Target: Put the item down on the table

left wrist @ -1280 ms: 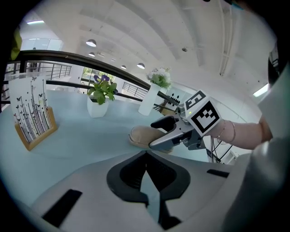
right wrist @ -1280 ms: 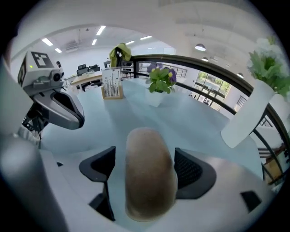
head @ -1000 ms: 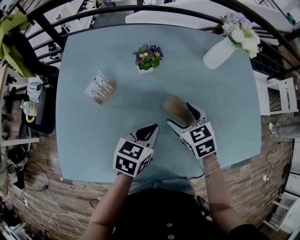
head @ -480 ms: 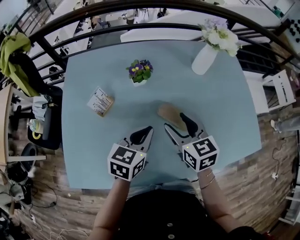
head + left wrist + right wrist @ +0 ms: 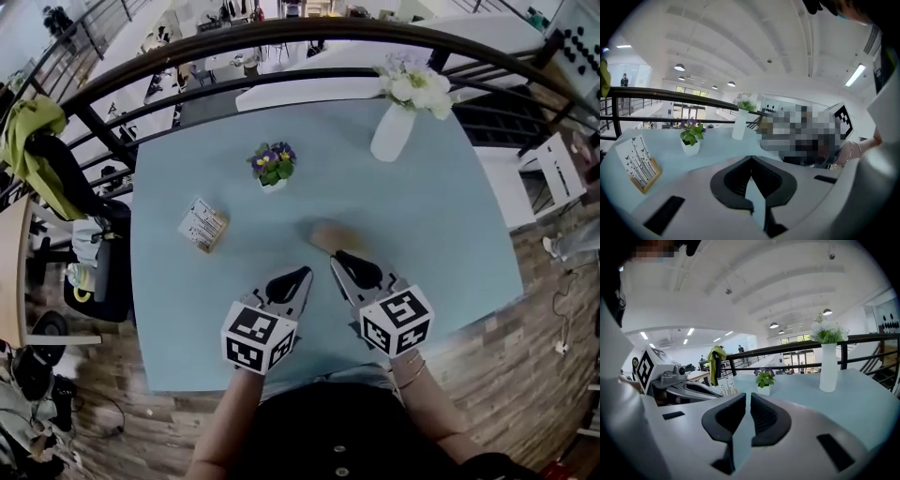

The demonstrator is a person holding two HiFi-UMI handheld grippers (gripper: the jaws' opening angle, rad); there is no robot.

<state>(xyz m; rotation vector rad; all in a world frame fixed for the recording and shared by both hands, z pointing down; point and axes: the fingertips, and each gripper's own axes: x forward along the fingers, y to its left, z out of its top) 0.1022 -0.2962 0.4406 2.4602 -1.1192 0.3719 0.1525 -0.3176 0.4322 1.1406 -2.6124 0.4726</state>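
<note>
A brown, rounded item point(image 5: 323, 234) lies on the light-blue table point(image 5: 441, 244), near the middle. My right gripper point(image 5: 341, 263) sits just on the near side of it, clear of it. Its jaws are closing, with only a narrow gap and nothing between them; the right gripper view shows the same slit at the right gripper point(image 5: 748, 397). My left gripper point(image 5: 302, 274) hovers beside it to the left, shut and empty. In the left gripper view, the left gripper point(image 5: 751, 161) has its pads meeting. The item does not show in either gripper view.
A small potted plant with purple flowers point(image 5: 272, 166) stands at the back centre. A white vase of flowers point(image 5: 394, 131) stands at the back right. A card box point(image 5: 202, 225) lies to the left. A dark railing point(image 5: 281, 37) runs behind the table.
My right gripper has let go of the brown item and drawn back towards me, its jaws closing from wide to nearly together. The item stays on the table. The left gripper has barely moved.
</note>
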